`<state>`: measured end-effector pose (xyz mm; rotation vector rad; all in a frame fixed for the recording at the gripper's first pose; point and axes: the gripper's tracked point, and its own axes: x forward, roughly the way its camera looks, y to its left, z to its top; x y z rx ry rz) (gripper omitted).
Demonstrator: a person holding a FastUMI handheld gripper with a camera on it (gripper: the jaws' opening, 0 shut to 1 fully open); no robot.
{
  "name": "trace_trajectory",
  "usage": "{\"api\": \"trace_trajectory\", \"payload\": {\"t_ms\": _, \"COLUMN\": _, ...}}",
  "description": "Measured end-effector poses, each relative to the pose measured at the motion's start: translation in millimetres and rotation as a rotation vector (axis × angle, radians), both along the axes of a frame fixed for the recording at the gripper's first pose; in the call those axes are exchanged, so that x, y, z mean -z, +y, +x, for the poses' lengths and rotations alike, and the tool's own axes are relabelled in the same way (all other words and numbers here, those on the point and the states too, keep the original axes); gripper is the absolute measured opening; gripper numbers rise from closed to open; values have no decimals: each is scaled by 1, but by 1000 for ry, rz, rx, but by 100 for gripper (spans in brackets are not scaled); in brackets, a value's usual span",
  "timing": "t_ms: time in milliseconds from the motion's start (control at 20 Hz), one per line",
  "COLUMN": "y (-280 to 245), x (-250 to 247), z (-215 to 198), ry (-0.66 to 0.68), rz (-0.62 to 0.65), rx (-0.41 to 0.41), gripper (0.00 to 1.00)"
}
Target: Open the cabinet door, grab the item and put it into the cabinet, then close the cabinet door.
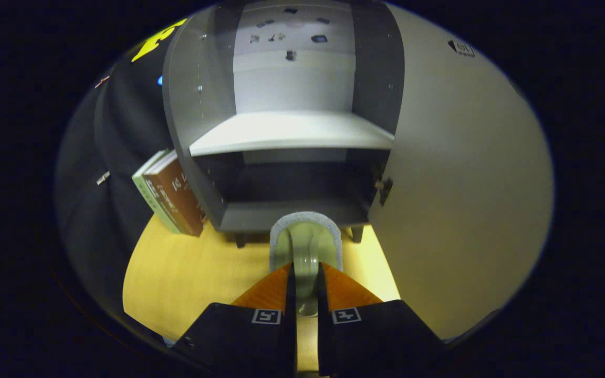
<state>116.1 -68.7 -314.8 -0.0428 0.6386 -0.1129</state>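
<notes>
In the gripper view, the hand-held gripper (306,273) has its two fingers drawn close together, pinching the handle of a pale green ceramic mug (306,252) with a speckled grey rim. Both fingers press on that handle, one on each side, and the mug's body stands out just ahead of the fingertips.

Directly beyond the mug stands a grey cabinet with short dark legs (281,157), resting on a yellow wooden tabletop (187,273). The mug's rim overlaps the front edge of the cabinet's bottom panel, so the mug is held at the mouth of the lower compartment; whether it has crossed the threshold cannot be told. Inside the cabinet a pale horizontal shelf (292,131) splits it into an upper and a lower compartment; the lower one is dark.

The cabinet's grey door (460,184) is swung wide open on the cabinet's right side, with a dark hinge (385,190) at the door's inner edge. On the cabinet's left, two books (174,194), one with a brown cover and one light green, lean tilted against its outer wall.
</notes>
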Motion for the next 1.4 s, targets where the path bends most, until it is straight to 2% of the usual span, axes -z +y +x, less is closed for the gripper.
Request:
{"api": "trace_trajectory", "payload": {"t_ms": 300, "y": 0, "x": -97, "z": 63, "ry": -181, "rz": -6, "rx": -15, "gripper": 20}}
{"api": "trace_trajectory", "payload": {"t_ms": 550, "y": 9, "x": -147, "z": 119, "ry": -280, "rz": -52, "rx": -43, "gripper": 20}}
{"api": "trace_trajectory", "payload": {"t_ms": 850, "y": 15, "x": -144, "z": 177, "ry": -251, "rz": -70, "rx": -67, "gripper": 20}}
{"api": "trace_trajectory", "payload": {"t_ms": 1200, "y": 16, "x": -105, "z": 233, "ry": -131, "rz": -59, "rx": -60, "gripper": 20}}
{"api": "trace_trajectory", "payload": {"t_ms": 1400, "y": 16, "x": -105, "z": 257, "ry": -176, "rz": -48, "rx": -45, "gripper": 19}}
